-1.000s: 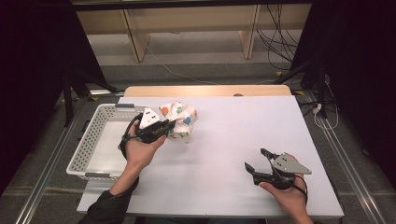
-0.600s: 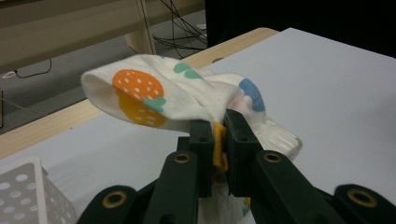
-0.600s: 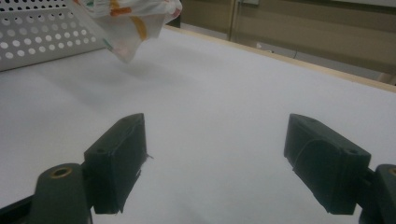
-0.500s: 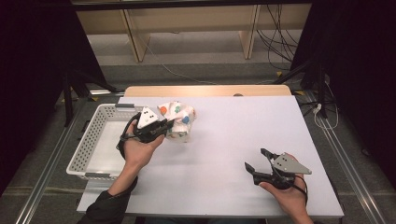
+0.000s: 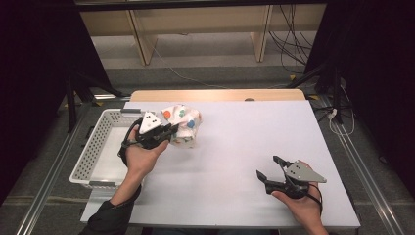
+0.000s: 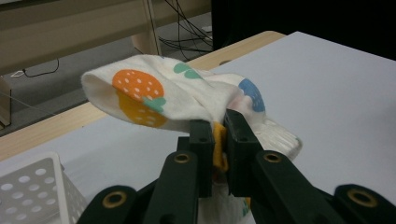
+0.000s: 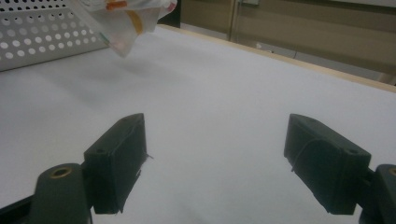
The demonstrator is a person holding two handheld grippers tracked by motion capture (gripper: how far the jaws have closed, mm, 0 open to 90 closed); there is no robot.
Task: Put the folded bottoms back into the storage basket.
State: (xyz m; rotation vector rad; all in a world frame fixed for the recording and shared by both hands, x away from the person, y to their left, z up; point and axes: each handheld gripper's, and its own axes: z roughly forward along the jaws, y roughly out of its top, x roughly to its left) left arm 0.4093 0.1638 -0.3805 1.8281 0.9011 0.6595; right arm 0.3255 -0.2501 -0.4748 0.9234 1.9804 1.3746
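Holding a white cloth with coloured fruit prints (image 6: 154, 95), the left tool (image 5: 164, 133) is staying closed, and its two black jaws are pinching a fold of the fabric between them. In the left gripper view the cloth is rising from the jaws and its free end is hanging over to the left. The bundle is sitting just above the white desk (image 5: 254, 147), close to the desk's far left corner. The white perforated plastic basket (image 5: 95, 147) is lying directly to the left of this tool, just beside it, with its long side running from near to far along the desk edge. I am judging that the coming move is a short carry to the left, over the basket wall. The left hand is much nearer to the basket. The right tool (image 5: 269, 167) is resting well apart at the near right, with its jaws standing wide and nothing between them. Behind the desk, pale wooden furniture legs (image 5: 142, 41) and dark cables (image 5: 288, 44) are standing on a grey floor.
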